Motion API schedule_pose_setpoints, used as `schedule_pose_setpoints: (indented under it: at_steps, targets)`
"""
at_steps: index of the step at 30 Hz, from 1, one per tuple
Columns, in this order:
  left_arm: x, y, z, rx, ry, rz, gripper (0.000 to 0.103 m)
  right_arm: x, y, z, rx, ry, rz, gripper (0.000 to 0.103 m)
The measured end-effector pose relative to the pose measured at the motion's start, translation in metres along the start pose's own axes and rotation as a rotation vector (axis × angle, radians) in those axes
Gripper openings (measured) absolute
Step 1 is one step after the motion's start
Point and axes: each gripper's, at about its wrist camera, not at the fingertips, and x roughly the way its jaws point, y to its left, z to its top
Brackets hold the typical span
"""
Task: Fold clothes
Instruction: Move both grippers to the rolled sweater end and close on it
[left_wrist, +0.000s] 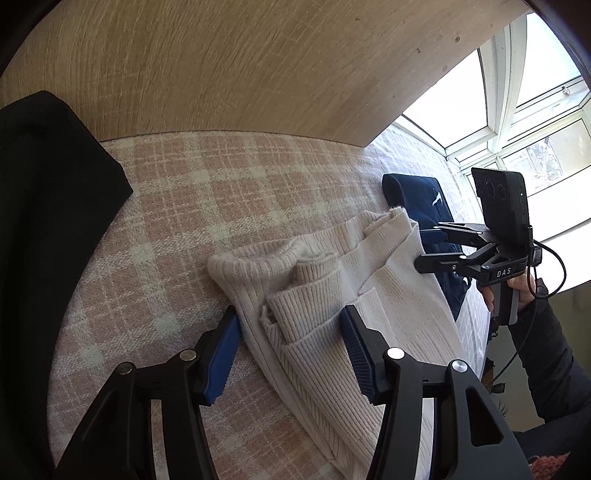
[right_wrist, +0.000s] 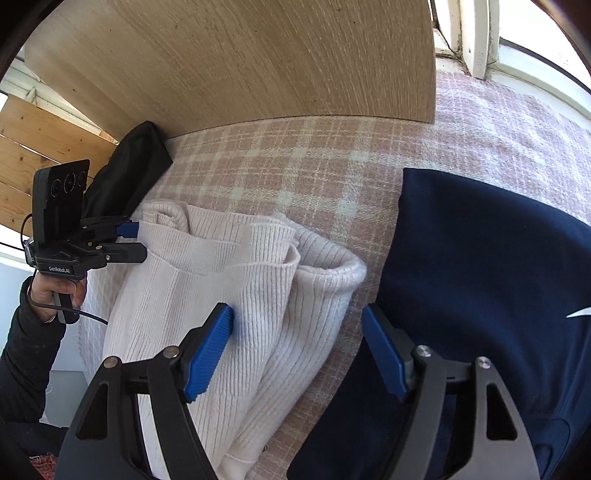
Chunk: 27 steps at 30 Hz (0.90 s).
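Observation:
A cream ribbed sweater (left_wrist: 332, 295) (right_wrist: 229, 280) lies partly folded on the pink plaid bed cover (left_wrist: 177, 192) (right_wrist: 295, 166). My left gripper (left_wrist: 291, 332) (right_wrist: 137, 240) stands open over the sweater's left part, a bunched fold between its blue pads (left_wrist: 225, 354), which do not press it. At the sweater's other side, my right gripper (right_wrist: 299, 332) (left_wrist: 424, 249) is wide open. One of its pads (right_wrist: 210, 350) hangs over the knit, the other over a navy garment (right_wrist: 480, 266) (left_wrist: 417, 199). A person's hand holds each gripper.
A wooden headboard (left_wrist: 258, 74) (right_wrist: 258, 55) rises behind the bed. A black garment (left_wrist: 55, 192) (right_wrist: 129, 173) lies at the left against it. The navy garment borders the sweater on the right. Windows (left_wrist: 535, 110) stand beyond the bed's right edge.

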Motion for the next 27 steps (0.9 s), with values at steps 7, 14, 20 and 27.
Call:
schedule_pose_setpoints:
  at_steps: [7,14,20,27]
  targets:
    - [0.001,0.0,-0.002,0.009,-0.019,-0.023,0.045,0.001,-0.002,0.001,0.031,0.01,0.101,0.038]
    - [0.003,-0.003,0.0,0.017,-0.002,-0.004,0.045,0.007,0.001,0.0,0.017,0.014,0.096,0.041]
    - [0.003,-0.006,-0.003,0.027,-0.025,-0.031,0.022,0.006,0.012,-0.004,-0.005,-0.014,0.048,0.03]
    - [-0.015,-0.026,-0.01,0.085,-0.093,-0.017,0.02,-0.023,0.029,-0.015,-0.059,-0.115,0.024,0.02]
